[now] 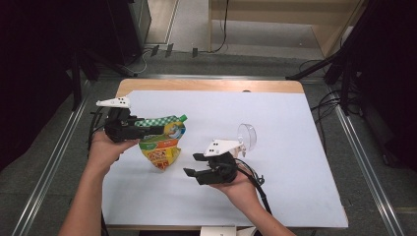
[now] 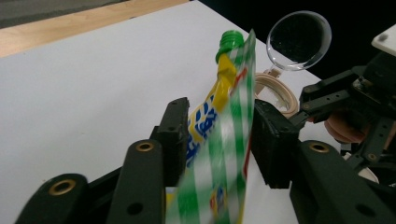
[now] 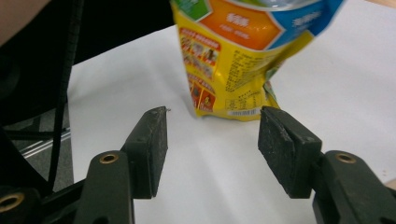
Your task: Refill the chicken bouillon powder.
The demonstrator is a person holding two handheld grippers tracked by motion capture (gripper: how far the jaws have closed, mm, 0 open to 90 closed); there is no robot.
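Observation:
A yellow spouted pouch (image 1: 162,145) with a green cap (image 2: 231,39) and a green-and-white checked top edge stands tilted on the white table cover, left of centre. My left gripper (image 1: 156,129) reaches in from the left, level with that top edge. In the left gripper view the checked edge (image 2: 233,135) stands between the jaws of my left gripper (image 2: 217,135), and the pads stand apart without pressing on it. My right gripper (image 1: 190,164) is open to the right of the pouch. Its jaws (image 3: 212,140) point at the pouch's lower end (image 3: 229,88) with nothing between them.
A clear round lid (image 1: 248,135) stands on edge behind the right gripper, and a tan ring (image 2: 280,91) lies under it. The white cover (image 1: 285,162) spans the wooden table (image 1: 211,85). Dark stands and cables surround the table on the floor.

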